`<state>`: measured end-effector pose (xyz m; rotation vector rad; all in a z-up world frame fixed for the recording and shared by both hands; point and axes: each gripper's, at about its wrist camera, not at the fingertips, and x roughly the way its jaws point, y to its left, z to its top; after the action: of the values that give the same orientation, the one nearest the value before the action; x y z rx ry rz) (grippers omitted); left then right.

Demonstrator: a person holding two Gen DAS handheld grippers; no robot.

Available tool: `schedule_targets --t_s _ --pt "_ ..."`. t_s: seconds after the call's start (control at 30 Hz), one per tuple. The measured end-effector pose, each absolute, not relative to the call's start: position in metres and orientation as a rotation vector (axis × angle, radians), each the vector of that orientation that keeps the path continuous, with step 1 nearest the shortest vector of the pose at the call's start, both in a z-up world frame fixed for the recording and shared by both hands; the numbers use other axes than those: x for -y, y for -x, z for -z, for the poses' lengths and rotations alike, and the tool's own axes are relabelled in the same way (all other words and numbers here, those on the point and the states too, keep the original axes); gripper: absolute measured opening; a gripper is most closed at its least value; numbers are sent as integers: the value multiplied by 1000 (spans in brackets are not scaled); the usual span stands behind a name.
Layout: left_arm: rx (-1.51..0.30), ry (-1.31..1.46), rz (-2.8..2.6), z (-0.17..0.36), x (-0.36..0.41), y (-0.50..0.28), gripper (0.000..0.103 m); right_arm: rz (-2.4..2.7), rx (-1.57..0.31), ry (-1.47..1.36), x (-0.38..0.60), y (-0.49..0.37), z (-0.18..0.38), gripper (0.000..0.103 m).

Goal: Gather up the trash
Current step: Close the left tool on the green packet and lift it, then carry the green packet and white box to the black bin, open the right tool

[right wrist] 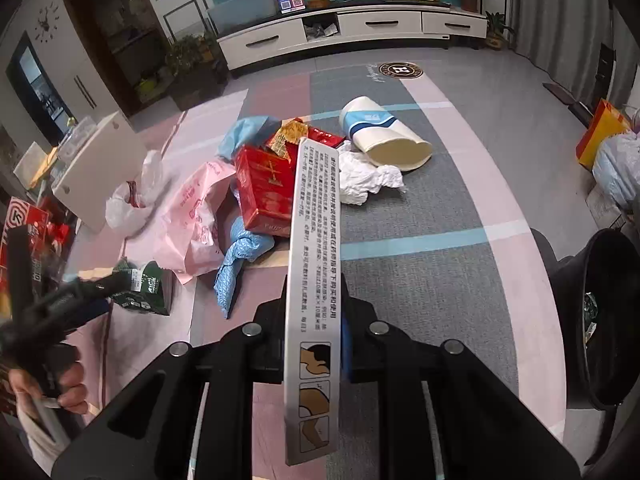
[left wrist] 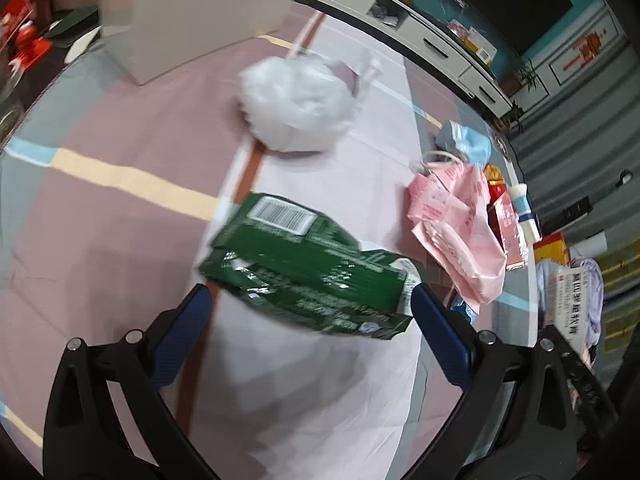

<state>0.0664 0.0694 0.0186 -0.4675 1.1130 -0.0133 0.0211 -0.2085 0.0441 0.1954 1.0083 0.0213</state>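
Observation:
A crushed green carton point(left wrist: 308, 268) lies on the mat between the wide-open fingers of my left gripper point(left wrist: 310, 304); its right end is at the right blue pad point(left wrist: 440, 336). The carton also shows in the right wrist view point(right wrist: 144, 288), with the left gripper point(right wrist: 88, 296) beside it. My right gripper point(right wrist: 314, 336) is shut on a long flat silver box point(right wrist: 314, 280) held edge-up above the floor. A trash pile lies ahead: pink plastic bag point(right wrist: 200, 208), red box point(right wrist: 264, 192), blue cloth point(right wrist: 240, 256), paper cup point(right wrist: 384, 136), crumpled white paper point(right wrist: 364, 180).
A black trash bin point(right wrist: 600, 320) stands at the right with some trash inside. A white plastic bag point(left wrist: 296, 104) and a white cabinet point(left wrist: 192, 12) lie beyond the carton. A white TV stand point(right wrist: 352, 32) lines the far wall. An orange bag point(right wrist: 600, 136) is far right.

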Motion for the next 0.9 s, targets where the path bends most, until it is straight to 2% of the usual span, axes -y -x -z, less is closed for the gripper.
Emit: schedule_targets --t_s 0.2,0.27,0.3,0.33,0.37,0.47,0.63,0.9 --pt "-1053 299 -26 -15 -40 -71 98 -24 -979 -207 214 -17 -54 20" --pt "-1027 192 -95 -13 -31 -70 75 -23 -974 -204 214 -16 -55 20" --pt "-1012 124 -142 -13 -26 -70 48 -22 -974 -203 215 -16 -55 20" --pt "-991 78 -160 -13 -22 -69 36 -23 -976 -204 215 -17 -55 20" --pt "-979 84 -145 -13 -22 -68 34 -26 -979 -206 215 -17 -55 20" --pt "-961 102 -147 -14 -27 -67 15 -30 -982 -212 216 -15 -56 20" --pt "-967 205 -124 -18 -38 -60 9 -37 -954 -210 218 -10 -65 20" --pt "-861 206 -56 -67 -13 -26 9 -51 -896 -251 231 -3 -89 20"
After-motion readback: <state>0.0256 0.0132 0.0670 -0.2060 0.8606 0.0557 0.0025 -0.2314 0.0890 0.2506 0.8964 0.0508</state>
